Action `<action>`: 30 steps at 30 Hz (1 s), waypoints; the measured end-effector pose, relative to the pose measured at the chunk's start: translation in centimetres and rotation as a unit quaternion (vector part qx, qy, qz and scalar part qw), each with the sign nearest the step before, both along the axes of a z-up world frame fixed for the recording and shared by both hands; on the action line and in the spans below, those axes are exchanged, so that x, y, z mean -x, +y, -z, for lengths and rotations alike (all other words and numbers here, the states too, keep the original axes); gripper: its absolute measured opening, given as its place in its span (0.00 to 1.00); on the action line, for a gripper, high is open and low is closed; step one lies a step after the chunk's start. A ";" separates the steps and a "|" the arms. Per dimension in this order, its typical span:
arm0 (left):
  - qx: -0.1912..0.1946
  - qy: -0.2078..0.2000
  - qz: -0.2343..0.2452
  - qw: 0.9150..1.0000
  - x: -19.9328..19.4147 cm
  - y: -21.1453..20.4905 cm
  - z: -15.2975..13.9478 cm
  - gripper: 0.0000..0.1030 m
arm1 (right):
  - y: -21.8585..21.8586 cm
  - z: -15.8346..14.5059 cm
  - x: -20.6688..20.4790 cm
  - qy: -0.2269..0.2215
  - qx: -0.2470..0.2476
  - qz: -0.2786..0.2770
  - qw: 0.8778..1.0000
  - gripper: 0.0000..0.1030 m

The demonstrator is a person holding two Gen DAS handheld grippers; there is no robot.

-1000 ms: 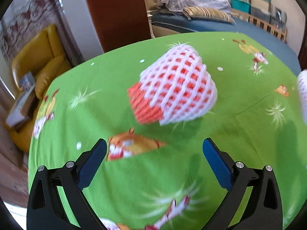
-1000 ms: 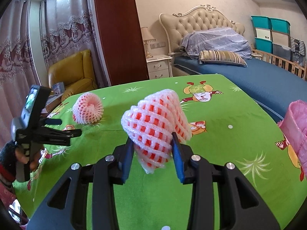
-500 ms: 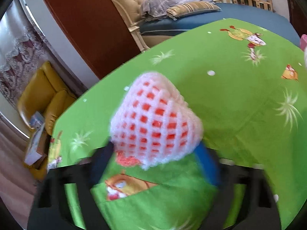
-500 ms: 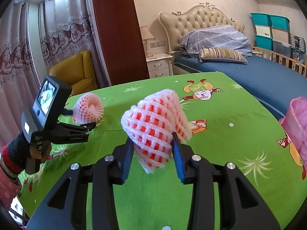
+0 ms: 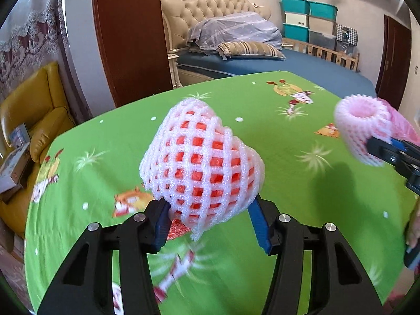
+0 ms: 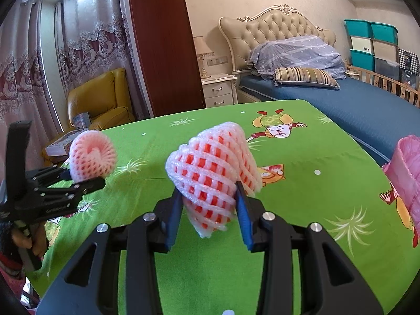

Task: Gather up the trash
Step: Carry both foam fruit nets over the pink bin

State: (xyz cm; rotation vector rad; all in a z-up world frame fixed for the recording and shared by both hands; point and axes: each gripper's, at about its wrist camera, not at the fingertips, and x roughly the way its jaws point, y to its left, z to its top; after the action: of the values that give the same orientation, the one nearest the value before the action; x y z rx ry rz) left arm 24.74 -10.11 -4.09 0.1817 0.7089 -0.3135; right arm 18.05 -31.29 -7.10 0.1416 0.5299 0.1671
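My left gripper [image 5: 210, 219] is shut on a white-and-red foam fruit net [image 5: 202, 168] and holds it above the green cartoon tablecloth [image 5: 110, 136]. My right gripper [image 6: 208, 206] is shut on a second foam net [image 6: 212, 173], also lifted off the cloth. Each gripper shows in the other's view: the right one with its net [image 5: 363, 128] at the right edge, the left one with its net [image 6: 92, 158] at the left. A pink trash bag [image 6: 405, 168] stands at the table's right edge.
A yellow armchair [image 6: 97, 99] with boxes stands left beyond the table. A dark wooden wardrobe [image 6: 162, 39], a nightstand [image 6: 219, 89] and a bed with blue sheet [image 6: 341, 99] lie behind. Teal storage bins [image 6: 370, 42] are stacked at the far right.
My left gripper moved onto the foam net lying on the cloth, shut on it and lifted it. My right gripper kept its net almost still.
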 end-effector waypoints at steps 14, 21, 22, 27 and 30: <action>0.012 0.000 0.019 1.000 3.3 -1.1 -0.6 0.51 | 1.0 -0.7 3.0 -0.008 0.026 -0.029 0.999 0.36; 0.011 -0.011 0.035 0.999 4.5 -2.7 -1.1 0.51 | -0.4 -1.6 5.2 -0.019 0.029 -0.027 0.999 0.36; 0.012 -0.012 0.037 0.999 4.5 -3.0 -1.2 0.51 | -0.6 -1.6 5.5 -0.020 0.029 -0.026 0.999 0.36; 0.021 -0.015 0.052 0.998 5.2 -4.6 -1.6 0.51 | -2.1 -1.7 6.6 -0.025 0.026 -0.017 0.999 0.36; 0.024 -0.020 0.063 0.998 5.6 -5.7 -1.9 0.51 | -2.7 -1.9 7.5 -0.031 0.026 -0.015 0.999 0.36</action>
State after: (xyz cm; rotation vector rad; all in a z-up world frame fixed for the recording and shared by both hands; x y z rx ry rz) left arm 19.09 -15.84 -2.21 0.1872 0.6506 -0.4447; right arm 10.53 -34.04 -5.24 0.0787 0.4745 0.1855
